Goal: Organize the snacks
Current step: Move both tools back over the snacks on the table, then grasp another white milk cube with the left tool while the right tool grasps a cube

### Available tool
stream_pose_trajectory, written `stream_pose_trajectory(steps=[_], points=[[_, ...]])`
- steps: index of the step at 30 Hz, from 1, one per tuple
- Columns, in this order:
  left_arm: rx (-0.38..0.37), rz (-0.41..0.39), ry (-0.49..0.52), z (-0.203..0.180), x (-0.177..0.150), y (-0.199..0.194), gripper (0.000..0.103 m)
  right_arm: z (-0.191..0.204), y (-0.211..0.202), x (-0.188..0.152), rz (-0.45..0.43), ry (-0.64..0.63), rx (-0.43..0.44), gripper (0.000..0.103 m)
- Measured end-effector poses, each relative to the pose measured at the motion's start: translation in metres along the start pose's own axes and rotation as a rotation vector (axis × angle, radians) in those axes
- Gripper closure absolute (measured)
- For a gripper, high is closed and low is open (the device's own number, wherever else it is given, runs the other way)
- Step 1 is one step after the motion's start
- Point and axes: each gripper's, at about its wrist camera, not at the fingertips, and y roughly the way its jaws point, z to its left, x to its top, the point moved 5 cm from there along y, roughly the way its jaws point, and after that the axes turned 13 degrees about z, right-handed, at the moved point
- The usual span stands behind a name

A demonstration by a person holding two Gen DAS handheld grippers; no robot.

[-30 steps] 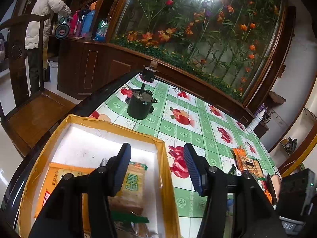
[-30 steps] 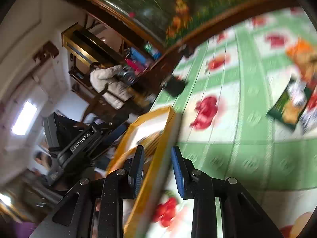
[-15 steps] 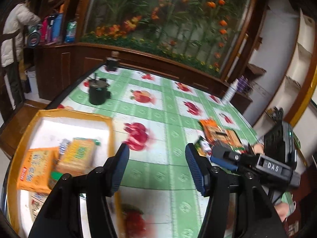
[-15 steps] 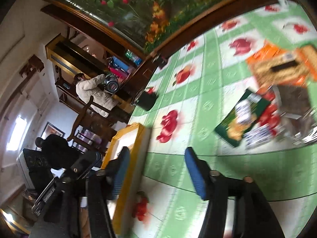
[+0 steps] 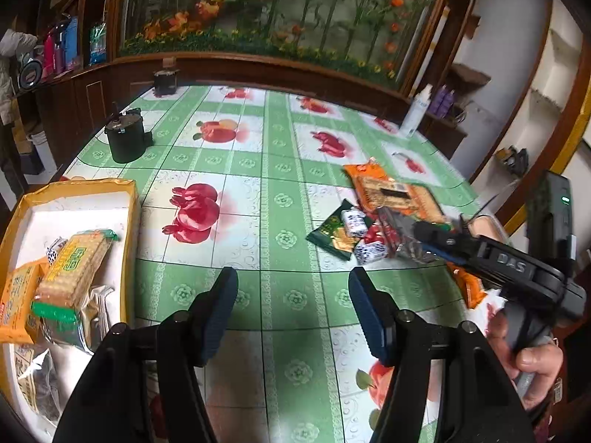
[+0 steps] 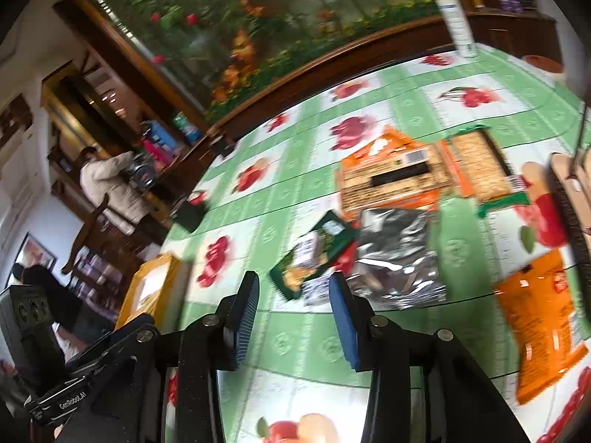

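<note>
A yellow-rimmed tray (image 5: 130,199) at the table's left holds a cracker pack (image 5: 75,265) and other snack packets. A pile of loose snacks lies at the right: a dark green packet (image 5: 332,234), an orange cracker box (image 5: 391,192), a silver foil bag (image 6: 397,247) and an orange bag (image 6: 543,321). My left gripper (image 5: 293,304) is open and empty over the bare cloth between tray and pile. My right gripper (image 6: 293,315) is open and empty, just short of the green packet (image 6: 314,254). The tray also shows in the right wrist view (image 6: 155,288).
A black pot (image 5: 125,140) stands on the green fruit-print tablecloth (image 5: 280,170) at the back left. A white spray bottle (image 5: 415,112) stands at the far right edge. A person (image 6: 110,184) stands by a wooden counter beyond the table.
Both grippers have swung right, away from the tray toward the snack pile. The right gripper, nearly shut around the tray rim a second ago, has opened and left it.
</note>
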Motion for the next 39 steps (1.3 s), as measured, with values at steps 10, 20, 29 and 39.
stream_pose_trajectory(steps=[10, 20, 29, 39], points=[[-0.030, 0.135, -0.008, -0.026, 0.048, 0.058, 0.044, -0.031, -0.016, 0.007, -0.034, 0.140, 0.019, 0.060], [-0.004, 0.184, 0.037, -0.073, 0.064, 0.114, 0.067, -0.045, -0.026, 0.010, -0.048, 0.215, 0.065, 0.060], [-0.005, 0.151, 0.015, -0.048, 0.055, 0.105, 0.085, -0.022, -0.017, 0.009, -0.017, 0.123, 0.084, 0.060], [-0.016, 0.077, -0.084, 0.011, 0.040, 0.073, 0.085, 0.010, 0.039, 0.011, 0.051, -0.081, -0.044, 0.060]])
